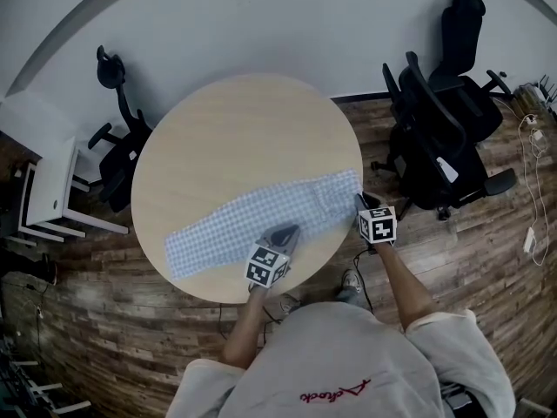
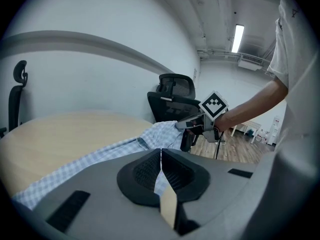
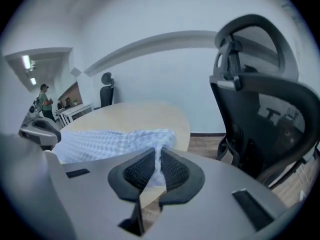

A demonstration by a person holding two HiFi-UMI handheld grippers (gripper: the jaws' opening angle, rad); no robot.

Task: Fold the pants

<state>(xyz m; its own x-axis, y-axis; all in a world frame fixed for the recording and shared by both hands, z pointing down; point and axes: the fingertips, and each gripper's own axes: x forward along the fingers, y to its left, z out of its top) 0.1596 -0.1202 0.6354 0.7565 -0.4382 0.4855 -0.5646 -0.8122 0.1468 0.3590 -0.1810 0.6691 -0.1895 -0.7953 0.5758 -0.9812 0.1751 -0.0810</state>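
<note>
Both my tongs gripped the pants (image 1: pixel 228 223), lying crosswise before me: left gripper (image 2: pixel 160 159) at mid-length, right gripper (image 3: pixel 157 160) at the right end.

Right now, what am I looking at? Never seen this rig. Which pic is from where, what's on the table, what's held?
There is no robot here: a person holds a two-jaw gripper in each hand. The cubes with square markers are part of the grippers. The head view looks down from a camera on the person's head, with the left gripper on its left and the right gripper on its right. The other two views come from a camera on each gripper, looking along its jaws. Checked pants lie stretched across the round table. Both grippers are shut on the pants, with cloth pinched between the pads: the left at the near edge, the right at the right-hand end. Chairs stand nearby.
</note>
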